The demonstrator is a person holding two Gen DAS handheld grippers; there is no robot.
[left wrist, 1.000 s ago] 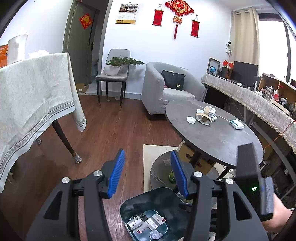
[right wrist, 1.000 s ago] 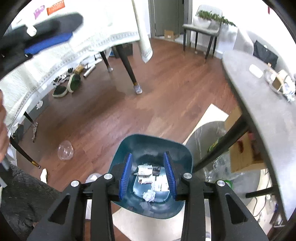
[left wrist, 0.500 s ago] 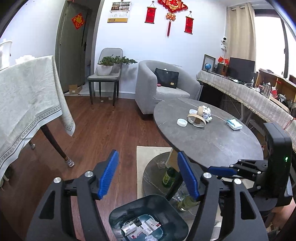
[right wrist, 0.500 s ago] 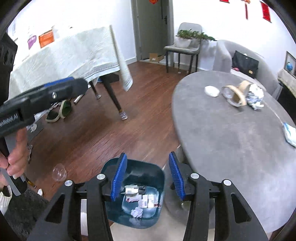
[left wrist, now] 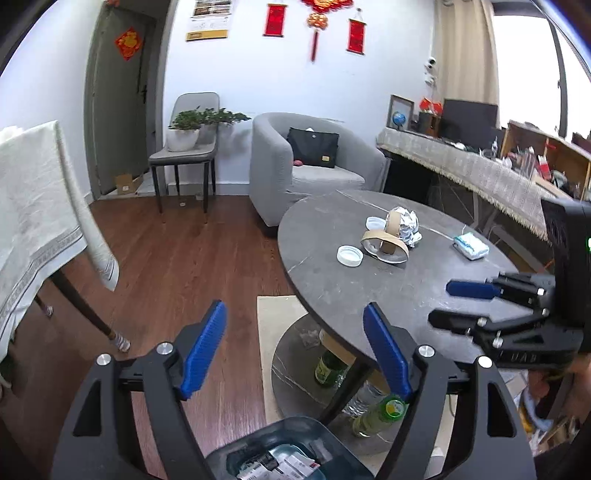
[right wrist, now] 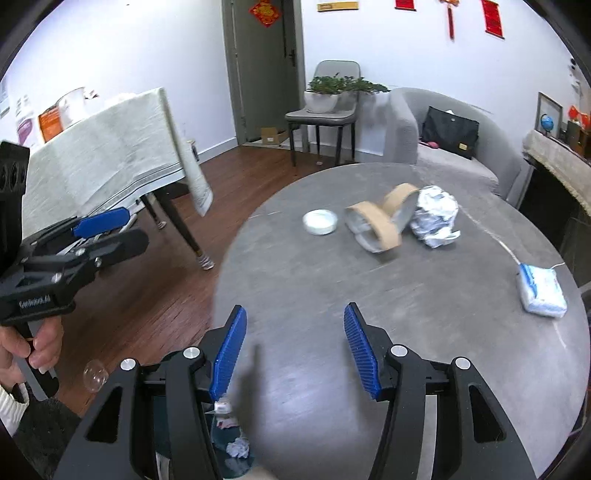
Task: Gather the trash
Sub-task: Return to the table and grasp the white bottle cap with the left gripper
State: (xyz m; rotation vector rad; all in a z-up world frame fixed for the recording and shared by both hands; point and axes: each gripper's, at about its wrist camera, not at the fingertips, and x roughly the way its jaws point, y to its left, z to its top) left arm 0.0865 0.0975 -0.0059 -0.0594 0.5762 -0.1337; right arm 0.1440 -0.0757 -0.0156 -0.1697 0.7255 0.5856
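On the round grey counter (right wrist: 406,314): two brown tape rolls (right wrist: 373,225), one white lid (right wrist: 320,222), one crumpled foil ball (right wrist: 436,216) and one tissue pack (right wrist: 542,291). A second white lid (left wrist: 376,223) shows behind the rolls in the left view. One teal bin (left wrist: 295,439) sits on the floor; beneath the counter stand two green-capped bottles (left wrist: 328,367). Two grippers, left (left wrist: 295,347) and right (right wrist: 291,349), each with two blue fingers (right wrist: 228,354).

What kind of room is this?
Probably a lived-in living room: a grey armchair, a round grey table strewn with trash, and red festive hangings on the wall.
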